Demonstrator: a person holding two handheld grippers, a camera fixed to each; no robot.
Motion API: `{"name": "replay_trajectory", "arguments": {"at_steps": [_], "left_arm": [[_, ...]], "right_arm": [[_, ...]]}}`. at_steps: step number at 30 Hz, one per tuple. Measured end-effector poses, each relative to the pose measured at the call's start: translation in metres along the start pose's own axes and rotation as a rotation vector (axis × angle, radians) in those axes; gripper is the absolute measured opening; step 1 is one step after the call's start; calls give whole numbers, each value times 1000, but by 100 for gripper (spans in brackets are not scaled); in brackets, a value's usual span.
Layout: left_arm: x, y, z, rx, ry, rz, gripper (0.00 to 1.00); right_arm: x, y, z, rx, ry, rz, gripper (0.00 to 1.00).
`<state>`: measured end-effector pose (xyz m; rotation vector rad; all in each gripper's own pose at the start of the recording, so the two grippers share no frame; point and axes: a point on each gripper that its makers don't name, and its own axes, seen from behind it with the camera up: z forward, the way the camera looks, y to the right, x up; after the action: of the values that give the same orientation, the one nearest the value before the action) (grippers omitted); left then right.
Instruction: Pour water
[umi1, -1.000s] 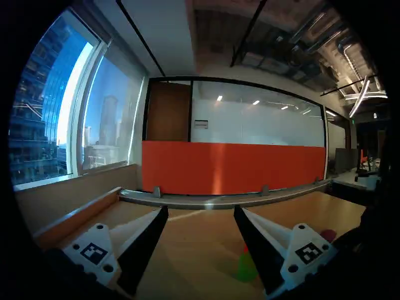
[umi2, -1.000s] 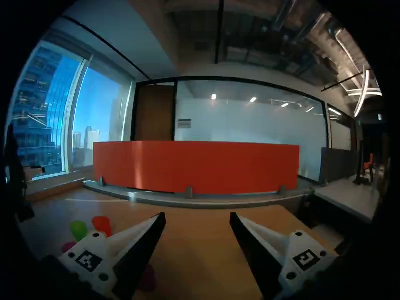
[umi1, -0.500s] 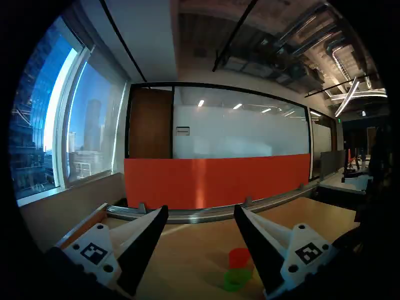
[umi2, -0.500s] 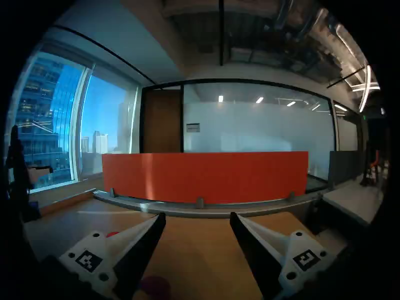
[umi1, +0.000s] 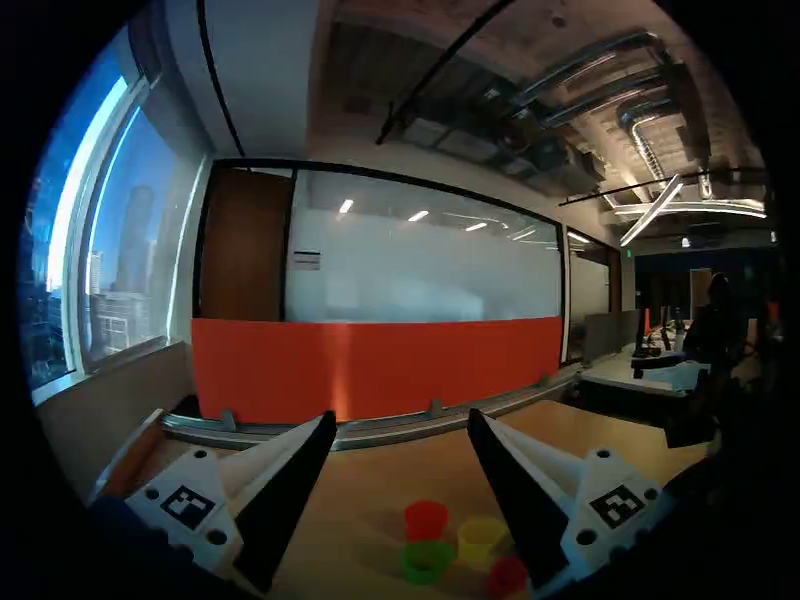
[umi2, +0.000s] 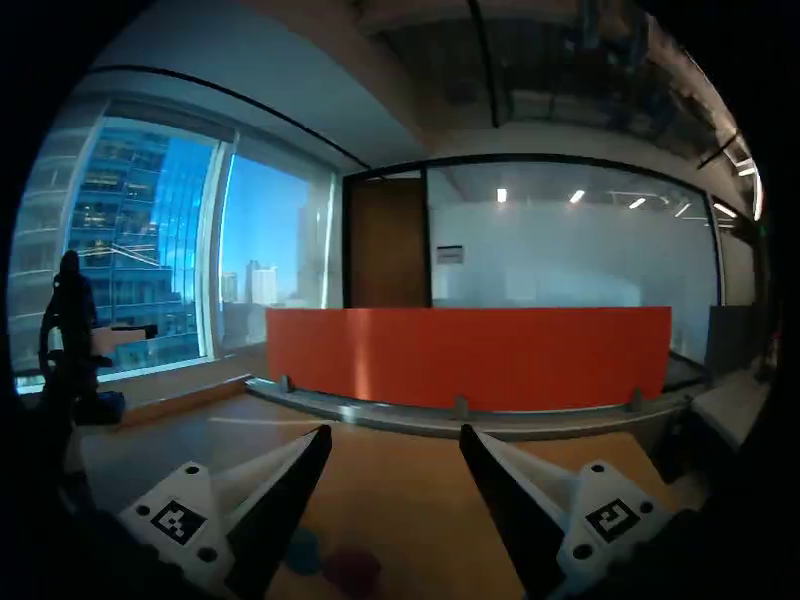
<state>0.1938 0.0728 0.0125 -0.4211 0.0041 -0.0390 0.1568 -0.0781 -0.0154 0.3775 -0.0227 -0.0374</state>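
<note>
The left gripper (umi1: 400, 415) has its jaws wide apart with nothing between them. Just beyond and low between its fingers, 4 small cups stand close together on the table (umi1: 365, 490). A red cup (umi1: 426, 519) is farthest, a green cup (umi1: 426, 561) sits just nearer than it, and a yellow cup (umi1: 481, 540) is to their right. A 2nd red cup (umi1: 507, 576) is nearest, beside the right finger. I cannot tell whether any of them holds water.

The right gripper (umi2: 393, 430) is also spread open and empty. Low between its fingers, by the left one, a blue shape (umi2: 300, 550) and a dark red shape (umi2: 351, 570) lie on the wood. They are too blurred to tell whether they are cups.

An orange partition (umi1: 370, 365) runs along the table's far edge, with a glass wall (umi1: 420, 265) and a brown door (umi1: 240, 245) behind it. Tall windows (umi2: 140, 250) show city towers on the left. In the right gripper view a dark stand (umi2: 65, 340) rises at the far left. In the left gripper view a person (umi1: 715, 320) shows as a dark outline far right, near other desks.
</note>
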Motion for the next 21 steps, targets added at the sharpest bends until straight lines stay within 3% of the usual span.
{"name": "replay_trajectory", "arguments": {"at_steps": [6, 21], "left_arm": [[-1, 10, -1, -80, -21, -30, 97], [-19, 18, -4, -158, -73, -18, 97]], "right_arm": [[10, -19, -1, 92, 14, -11, 99], [10, -43, -3, 196, -20, -8, 99]]}}
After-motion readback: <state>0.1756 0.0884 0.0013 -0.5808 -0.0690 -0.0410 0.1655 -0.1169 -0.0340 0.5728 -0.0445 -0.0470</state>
